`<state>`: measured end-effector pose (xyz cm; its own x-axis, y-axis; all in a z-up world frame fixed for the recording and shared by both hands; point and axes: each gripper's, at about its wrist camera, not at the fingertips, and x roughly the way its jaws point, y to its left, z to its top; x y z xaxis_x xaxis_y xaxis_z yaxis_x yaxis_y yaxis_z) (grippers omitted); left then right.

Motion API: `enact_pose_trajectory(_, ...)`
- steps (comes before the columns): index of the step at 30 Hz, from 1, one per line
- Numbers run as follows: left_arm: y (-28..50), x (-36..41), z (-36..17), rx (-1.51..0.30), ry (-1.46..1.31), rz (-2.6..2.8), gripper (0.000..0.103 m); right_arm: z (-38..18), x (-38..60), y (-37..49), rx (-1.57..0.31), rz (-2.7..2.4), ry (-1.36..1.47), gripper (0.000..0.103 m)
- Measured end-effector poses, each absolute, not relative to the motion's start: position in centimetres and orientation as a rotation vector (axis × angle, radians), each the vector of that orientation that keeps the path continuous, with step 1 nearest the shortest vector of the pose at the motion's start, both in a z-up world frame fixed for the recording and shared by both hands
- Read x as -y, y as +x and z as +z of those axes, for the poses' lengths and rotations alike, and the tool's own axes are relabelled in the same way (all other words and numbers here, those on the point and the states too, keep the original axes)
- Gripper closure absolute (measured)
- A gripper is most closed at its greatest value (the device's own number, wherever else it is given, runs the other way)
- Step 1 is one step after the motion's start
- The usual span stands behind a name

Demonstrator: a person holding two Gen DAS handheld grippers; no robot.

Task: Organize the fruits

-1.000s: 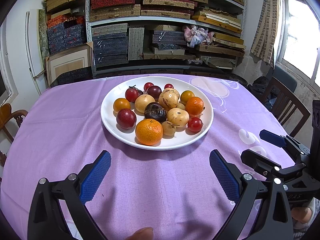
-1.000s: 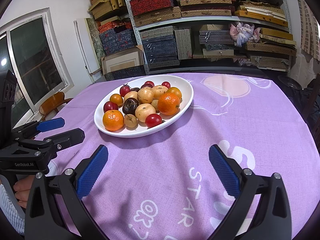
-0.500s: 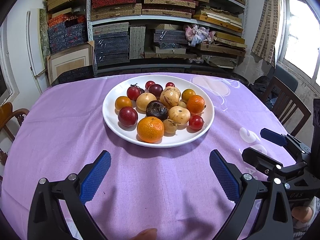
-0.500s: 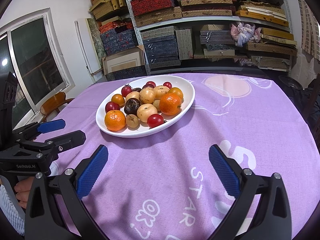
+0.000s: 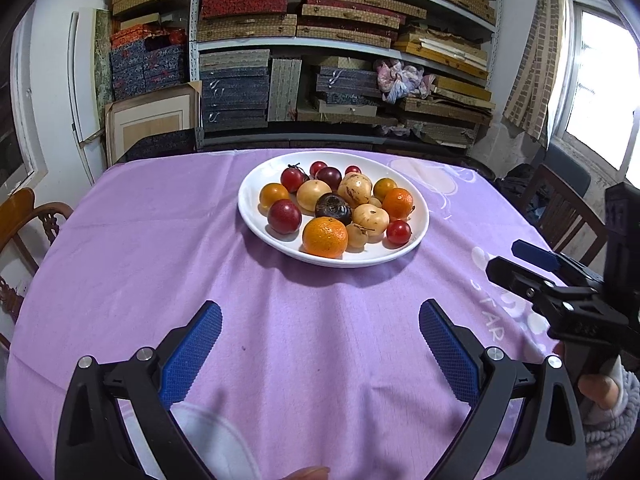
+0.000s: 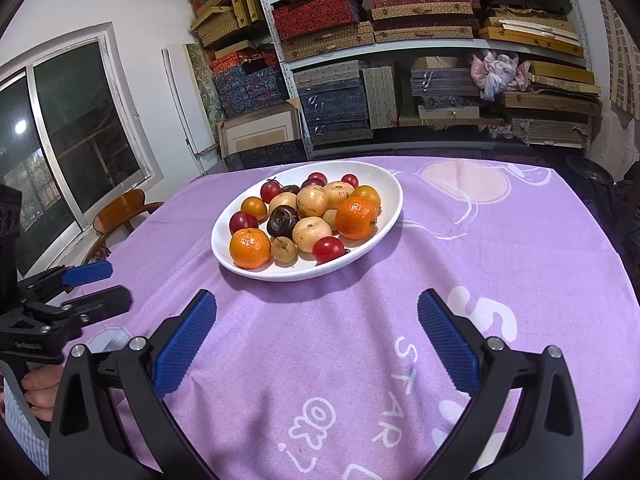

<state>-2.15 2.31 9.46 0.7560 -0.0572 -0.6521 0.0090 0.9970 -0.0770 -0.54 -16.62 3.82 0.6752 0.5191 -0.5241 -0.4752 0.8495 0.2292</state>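
A white plate (image 5: 256, 188) (image 6: 386, 184) stands on the purple tablecloth, heaped with several fruits: oranges (image 5: 325, 237) (image 6: 356, 217), red and dark plums (image 5: 284, 216), pale yellow fruits (image 5: 355, 189), a small red tomato (image 6: 328, 249). My left gripper (image 5: 320, 340) is open and empty, low over the cloth in front of the plate. My right gripper (image 6: 316, 332) is open and empty, in front of the plate and to its right. Each gripper shows at the edge of the other's view (image 5: 532, 264) (image 6: 94, 286).
The round table's purple cloth (image 5: 160, 240) has white print on the right side (image 6: 404, 400). Wooden chairs stand at the left (image 5: 24, 216) and right (image 5: 560, 208). Shelves of boxes (image 5: 320, 40) fill the back wall.
Both grippers have drawn slightly nearer the plate and risen a little; the plate sits higher and a bit right in the left view. Both stay open and empty.
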Motion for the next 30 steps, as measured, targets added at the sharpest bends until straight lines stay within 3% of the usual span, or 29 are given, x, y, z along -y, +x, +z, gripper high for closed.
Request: enact_pose_trajectory(30,-5.2,-4.3,11.5,-0.719,-0.143,0.031,0.003,4.7,18.5,-0.7,-0.603,0.56,0.139,0.004)
